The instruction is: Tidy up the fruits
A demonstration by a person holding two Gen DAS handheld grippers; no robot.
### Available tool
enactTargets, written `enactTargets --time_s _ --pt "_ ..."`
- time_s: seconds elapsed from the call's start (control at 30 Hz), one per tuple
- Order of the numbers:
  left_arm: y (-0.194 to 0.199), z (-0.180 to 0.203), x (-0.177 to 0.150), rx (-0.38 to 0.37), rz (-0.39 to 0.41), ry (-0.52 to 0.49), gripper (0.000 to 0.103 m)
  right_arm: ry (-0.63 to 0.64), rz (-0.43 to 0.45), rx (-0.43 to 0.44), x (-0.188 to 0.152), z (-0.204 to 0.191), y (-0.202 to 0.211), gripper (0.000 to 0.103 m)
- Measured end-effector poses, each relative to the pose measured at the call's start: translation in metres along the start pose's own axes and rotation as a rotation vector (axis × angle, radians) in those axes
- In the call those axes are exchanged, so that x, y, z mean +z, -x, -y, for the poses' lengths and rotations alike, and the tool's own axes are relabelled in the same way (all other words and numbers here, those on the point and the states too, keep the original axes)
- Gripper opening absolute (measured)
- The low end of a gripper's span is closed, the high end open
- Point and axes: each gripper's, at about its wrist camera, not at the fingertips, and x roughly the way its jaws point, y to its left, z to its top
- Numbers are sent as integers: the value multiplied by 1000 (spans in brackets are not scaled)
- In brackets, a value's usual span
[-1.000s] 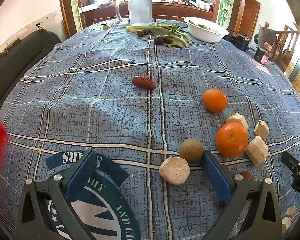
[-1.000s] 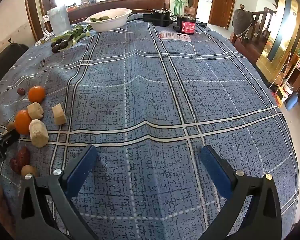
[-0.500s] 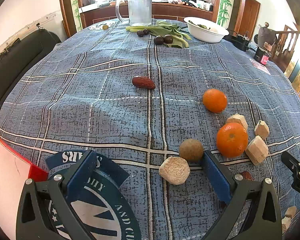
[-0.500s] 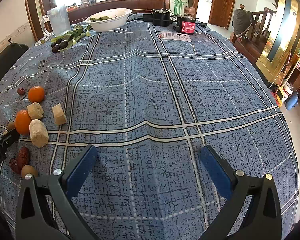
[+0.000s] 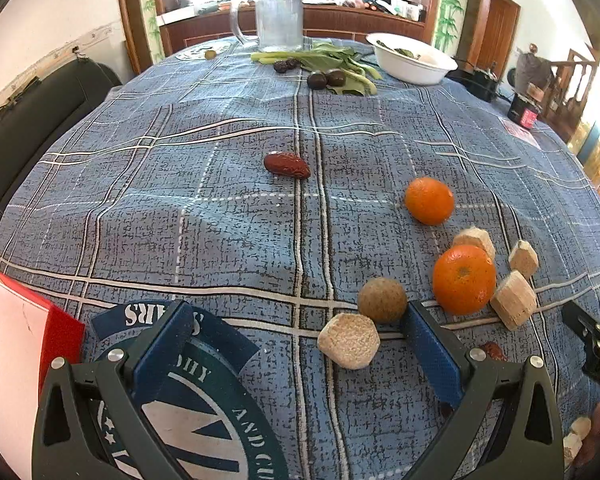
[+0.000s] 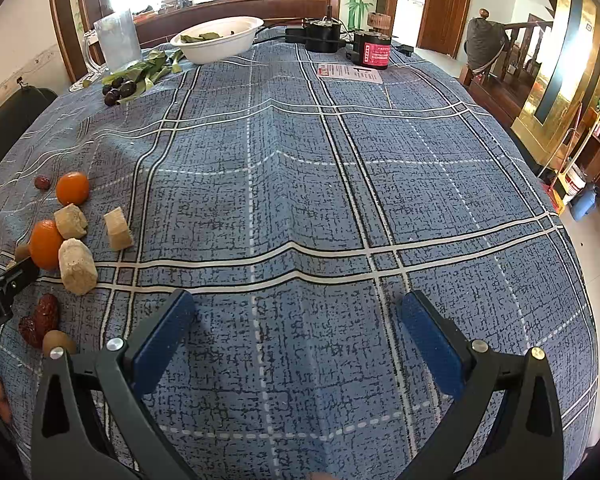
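Currently both the left tongs (image 5: 300, 336) and right tongs (image 6: 296, 320) are spread, empty. Nearest orange (image 5: 464, 279), at two o'clock: firm, smooth, likely rolls; grip across its middle.

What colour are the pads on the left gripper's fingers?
Dark blue, on black finger arms; the pads of the left gripper show best in the left wrist view.

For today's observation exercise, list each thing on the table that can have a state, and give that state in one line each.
Left tongs: open, holding nothing.
Right tongs: open, holding nothing, over bare cloth.
White bowl: upright, green leaves inside.
Glass mug: upright.
Near orange: whole, unpeeled, touching a tan block.
Far orange: whole, lying apart.
Red date: lying alone.
Brown round fruit: loose, beside the left tongs' right finger.
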Motion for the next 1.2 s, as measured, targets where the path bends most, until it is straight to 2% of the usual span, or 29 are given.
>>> enactTargets --time_s 0.07,0.17,0.27,0.3,0.37,0.5,0.7,0.77,1.2 --pt "10 -2 -2 4 -4 5 101 -3 1 8 -1 1 1 103" --pt "41 -10 -12 52 71 -9 101 2 -6 26 1 5 9 103" --pt "80 -12 -20 120 201 -49 101 -5 110 78 -4 5 44 103" --pt "91 -15 -23 137 228 -54 101 1 151 108 -6 1 59 103" --pt "106 -19 -28 137 248 -66 102 19 179 181 -10 -9 82 103" --pt "113 -18 -35 143 251 -114 102 87 226 221 -24 -36 113 103" --pt "112 -24 -42 146 250 -127 102 252 172 287 -63 -76 120 102" --pt "114 -27 -43 145 266 -120 102 281 161 291 -71 -81 117 99" --pt "110 -28 -37 169 254 -114 102 289 144 325 -66 -88 117 97"
